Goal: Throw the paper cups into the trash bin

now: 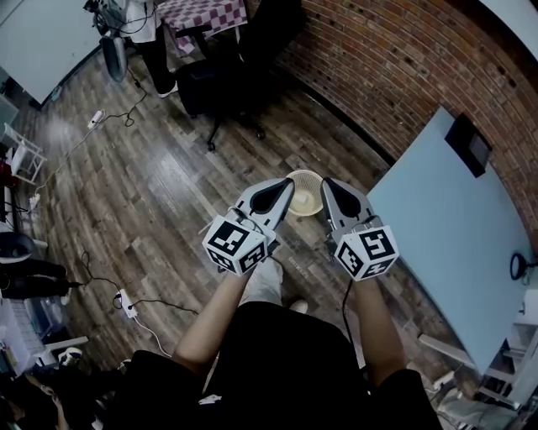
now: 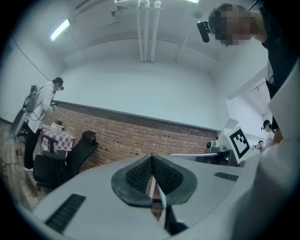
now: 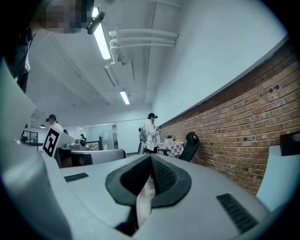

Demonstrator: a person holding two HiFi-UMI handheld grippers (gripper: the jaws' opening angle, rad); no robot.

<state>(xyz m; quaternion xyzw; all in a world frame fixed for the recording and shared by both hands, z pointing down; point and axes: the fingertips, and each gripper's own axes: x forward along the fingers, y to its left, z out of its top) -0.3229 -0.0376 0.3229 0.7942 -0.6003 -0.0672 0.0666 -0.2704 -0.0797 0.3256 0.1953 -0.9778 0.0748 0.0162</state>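
A round cream trash bin stands on the wooden floor just in front of the person, seen from above. Both grippers are held out over it, side by side. My left gripper points at the bin's left rim, and its jaws are shut with nothing between them. My right gripper points at the bin's right rim and is shut and empty too. No paper cup shows in any view. Both gripper views look level across the room, not down at the bin.
A light blue table with a black device stands at the right along the brick wall. A black office chair, a checked tablecloth and a standing person are farther off. Cables and a power strip lie at the left.
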